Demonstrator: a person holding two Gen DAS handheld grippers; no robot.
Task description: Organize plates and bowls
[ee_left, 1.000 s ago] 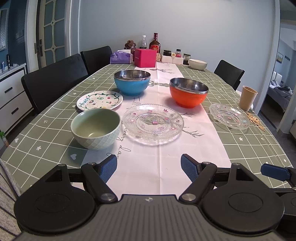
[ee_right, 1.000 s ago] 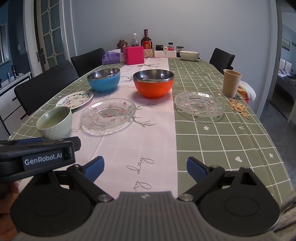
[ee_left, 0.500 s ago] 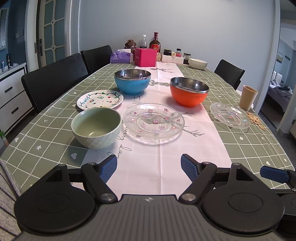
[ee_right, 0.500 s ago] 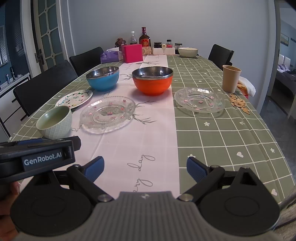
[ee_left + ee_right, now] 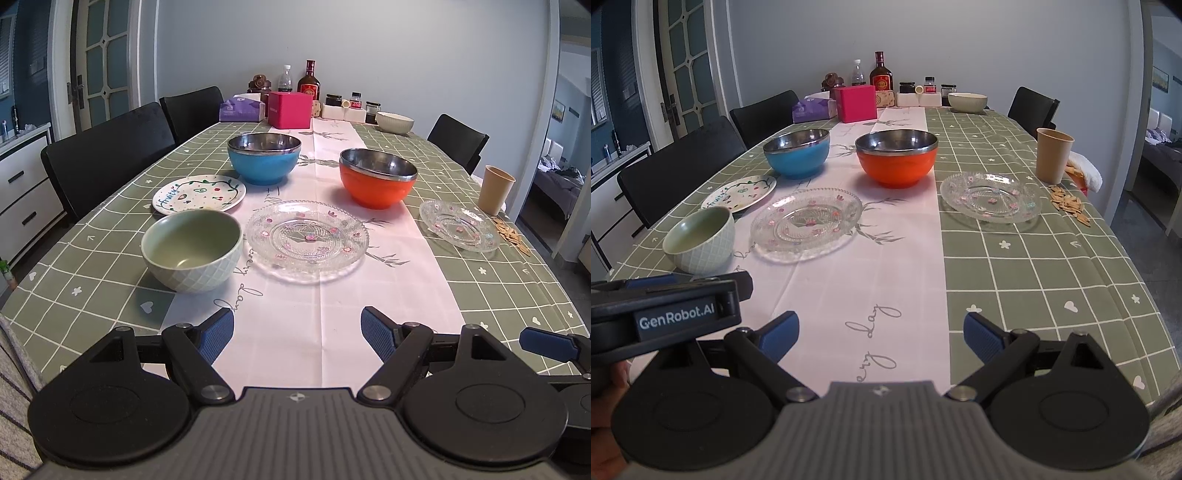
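Note:
A pale green bowl (image 5: pixel 192 251) (image 5: pixel 700 238) stands nearest on the left, with a large glass plate (image 5: pixel 307 240) (image 5: pixel 807 223) beside it on the pink runner. Behind them are a painted white plate (image 5: pixel 199 194) (image 5: pixel 740 192), a blue bowl (image 5: pixel 264 158) (image 5: pixel 797 152) and an orange bowl (image 5: pixel 377 181) (image 5: pixel 897 158). A smaller glass plate (image 5: pixel 460 225) (image 5: pixel 991 195) lies to the right. My left gripper (image 5: pixel 297 334) is open and empty, short of the green bowl and large plate. Over the runner's near end, my right gripper (image 5: pixel 881 334) is open and empty.
A paper cup (image 5: pixel 1052 155) and scattered seeds (image 5: pixel 1069 205) sit near the right table edge. A pink box (image 5: pixel 290 109), tissue pack, bottles, jars and a white bowl (image 5: pixel 394 122) crowd the far end. Black chairs (image 5: pixel 107 155) line the left side.
Both grippers have shifted slightly over the near end of the table, so the dishes sit a little differently in each view. Both stayed open; no dish has moved.

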